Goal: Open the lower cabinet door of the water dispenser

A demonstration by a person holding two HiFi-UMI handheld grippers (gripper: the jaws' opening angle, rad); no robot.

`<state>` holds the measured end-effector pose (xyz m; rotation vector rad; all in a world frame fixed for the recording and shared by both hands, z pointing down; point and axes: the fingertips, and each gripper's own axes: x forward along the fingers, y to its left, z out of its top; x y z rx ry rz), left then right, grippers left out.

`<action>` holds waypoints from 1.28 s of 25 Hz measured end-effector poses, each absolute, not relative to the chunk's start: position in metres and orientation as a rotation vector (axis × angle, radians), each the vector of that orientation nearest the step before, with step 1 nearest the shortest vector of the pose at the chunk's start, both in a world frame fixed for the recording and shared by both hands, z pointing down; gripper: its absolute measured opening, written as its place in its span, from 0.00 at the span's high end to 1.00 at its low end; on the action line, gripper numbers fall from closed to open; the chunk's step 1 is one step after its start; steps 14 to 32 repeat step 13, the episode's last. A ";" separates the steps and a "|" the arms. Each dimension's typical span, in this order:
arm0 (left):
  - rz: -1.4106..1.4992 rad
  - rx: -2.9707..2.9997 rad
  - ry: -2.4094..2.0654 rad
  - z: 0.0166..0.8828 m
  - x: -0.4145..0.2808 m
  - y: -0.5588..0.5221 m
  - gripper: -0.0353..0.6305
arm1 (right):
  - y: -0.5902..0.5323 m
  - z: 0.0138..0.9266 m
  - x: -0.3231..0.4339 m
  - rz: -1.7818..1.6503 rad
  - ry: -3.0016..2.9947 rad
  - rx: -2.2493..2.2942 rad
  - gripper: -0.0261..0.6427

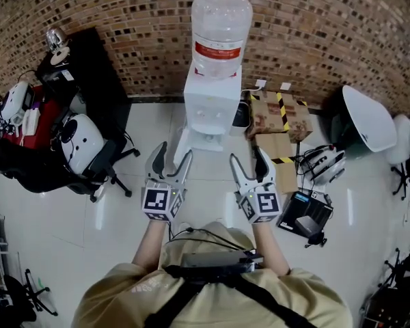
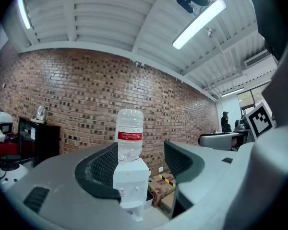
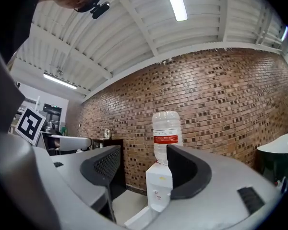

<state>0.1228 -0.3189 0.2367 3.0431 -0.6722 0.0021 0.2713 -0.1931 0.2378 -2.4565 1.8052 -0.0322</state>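
The white water dispenser [image 1: 210, 101] stands against the brick wall, a clear bottle [image 1: 221, 33] with a red label on top. At its base a white panel, apparently the lower cabinet door [image 1: 182, 145], is swung out to the left. My left gripper [image 1: 174, 152] and right gripper [image 1: 249, 157] hover side by side in front of it, both open, empty and clear of it. The dispenser [image 2: 131, 181] shows between the jaws of the left gripper [image 2: 139, 162]. In the right gripper view the dispenser [image 3: 159, 186] and swung-out panel [image 3: 137, 219] show between the right gripper [image 3: 144, 169] jaws.
Cardboard boxes [image 1: 280, 115] with yellow-black tape lie right of the dispenser. A black cabinet [image 1: 89, 67] and a black office chair [image 1: 89, 162] with white gear are on the left. A white tub-like seat [image 1: 369, 118] and cabled devices [image 1: 307, 214] sit at the right.
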 end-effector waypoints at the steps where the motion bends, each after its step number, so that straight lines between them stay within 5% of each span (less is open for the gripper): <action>1: -0.006 3.047 -0.663 0.238 0.123 -0.319 0.53 | -0.194 0.237 0.270 -0.027 1.804 -2.461 0.47; 32: 0.049 3.058 -0.561 0.246 0.137 -0.312 0.53 | -0.188 0.239 0.283 -0.009 1.776 -2.512 0.47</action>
